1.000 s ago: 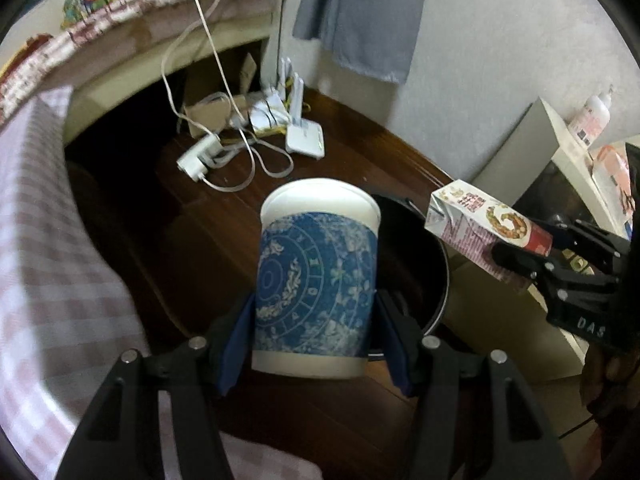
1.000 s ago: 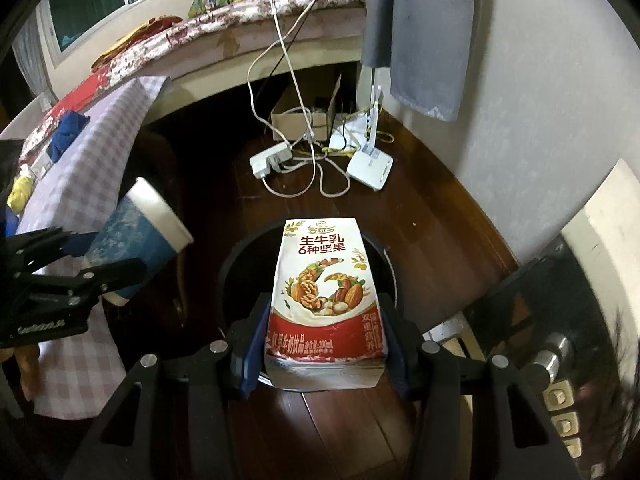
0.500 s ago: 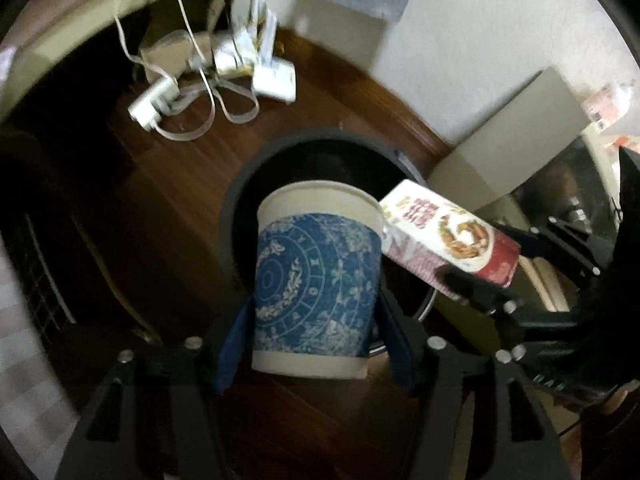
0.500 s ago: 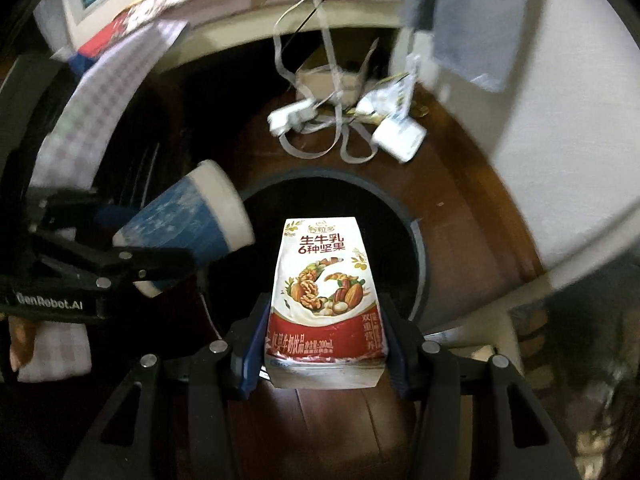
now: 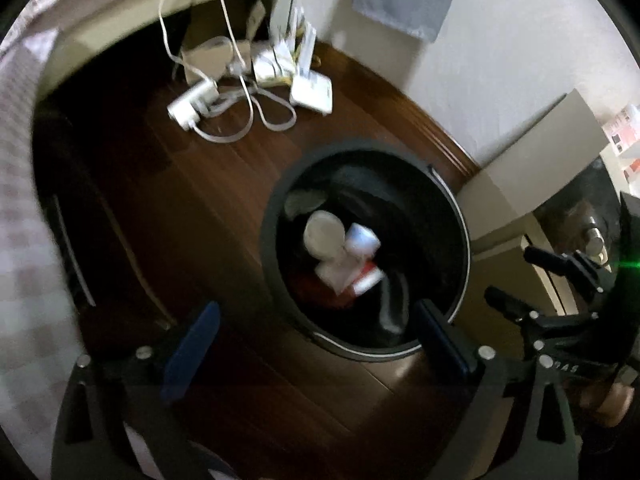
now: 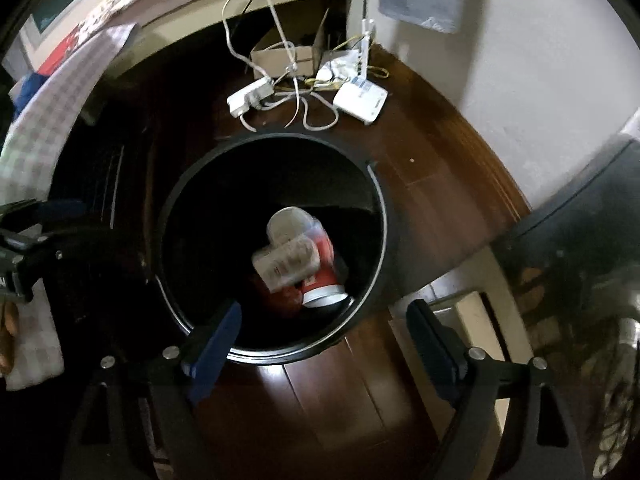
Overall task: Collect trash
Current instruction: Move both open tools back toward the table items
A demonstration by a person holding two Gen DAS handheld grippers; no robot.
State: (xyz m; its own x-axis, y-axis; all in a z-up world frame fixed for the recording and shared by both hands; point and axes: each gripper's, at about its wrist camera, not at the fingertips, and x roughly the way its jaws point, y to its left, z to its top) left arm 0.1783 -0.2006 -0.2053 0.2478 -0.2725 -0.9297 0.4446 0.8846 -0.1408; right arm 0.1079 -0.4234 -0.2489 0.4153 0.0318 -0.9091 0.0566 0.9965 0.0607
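A round black bin (image 5: 457, 209) (image 6: 381, 208) stands on the dark wood floor, right under both grippers. Inside it, blurred, lie the paper cup (image 5: 324, 233) (image 6: 285, 222), white mouth up, and the milk carton (image 5: 357, 272) (image 6: 283, 265), resting on red trash. My left gripper (image 5: 316, 340) hangs over the bin's near rim. Its jaws are opening and nothing is between them. My right gripper (image 6: 324, 344) also hangs over the near rim, its jaws opening and empty. It shows at the right edge of the left wrist view too (image 5: 552, 292).
Beyond the bin lie a white power strip (image 5: 192, 101) with looping cables, a white router (image 6: 360, 100) and a cardboard box (image 6: 282, 56). A beige cabinet (image 5: 532, 168) stands right of the bin against the wall. A checked cloth (image 5: 16, 208) hangs at the left.
Both grippers have opened and let go. The cup and the carton have dropped into the bin. Both grippers have come down closer over it.
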